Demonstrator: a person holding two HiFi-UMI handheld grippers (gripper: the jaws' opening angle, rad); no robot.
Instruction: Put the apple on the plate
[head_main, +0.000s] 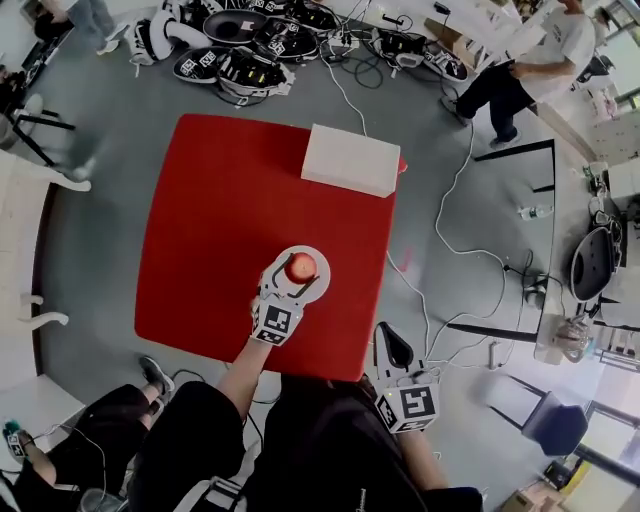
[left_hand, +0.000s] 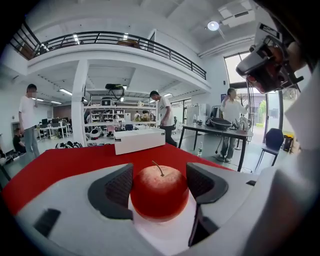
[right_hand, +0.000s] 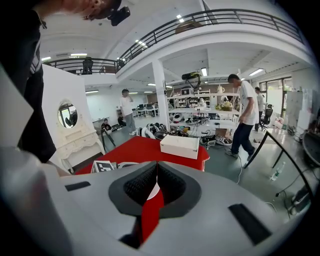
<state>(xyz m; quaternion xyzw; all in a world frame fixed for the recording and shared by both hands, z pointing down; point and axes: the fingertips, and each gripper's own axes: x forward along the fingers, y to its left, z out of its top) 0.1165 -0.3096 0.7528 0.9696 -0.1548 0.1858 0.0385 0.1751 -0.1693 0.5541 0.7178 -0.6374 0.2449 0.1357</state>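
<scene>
The apple (left_hand: 159, 192) already sits upright on the white plate (left_hand: 167, 236), stem up, with the left gripper (head_main: 295, 280) closed around it: the jaws stand only as far apart as the fruit is wide, and the ribbed pads (left_hand: 116, 189) look to be pressing its flanks at 9 and 3 o'clock. In the head view the plate lies a little toward the near edge of the red table (head_main: 220, 220), with the white box (head_main: 351, 159) well apart at about 1 o'clock from it. The right gripper (right_hand: 157, 186) hangs off the table's near edge at roughly 5 o'clock from the plate, its jaws pressed together on nothing. The step in hand, as I judge it, is the release. It would go best if the gripper holds level while the jaws part evenly, so that neither pad drags the apple sideways. Both pads should be clear of the skin before anything is drawn back. The withdrawal should then run straight toward 6 o'clock, low and slow, without lifting first — a rising jaw could catch the apple's underside and tip it. A round fruit on a smooth plate is likely to roll at a nudge, so the gripper's lower lip should stay off the plate's rim.
</scene>
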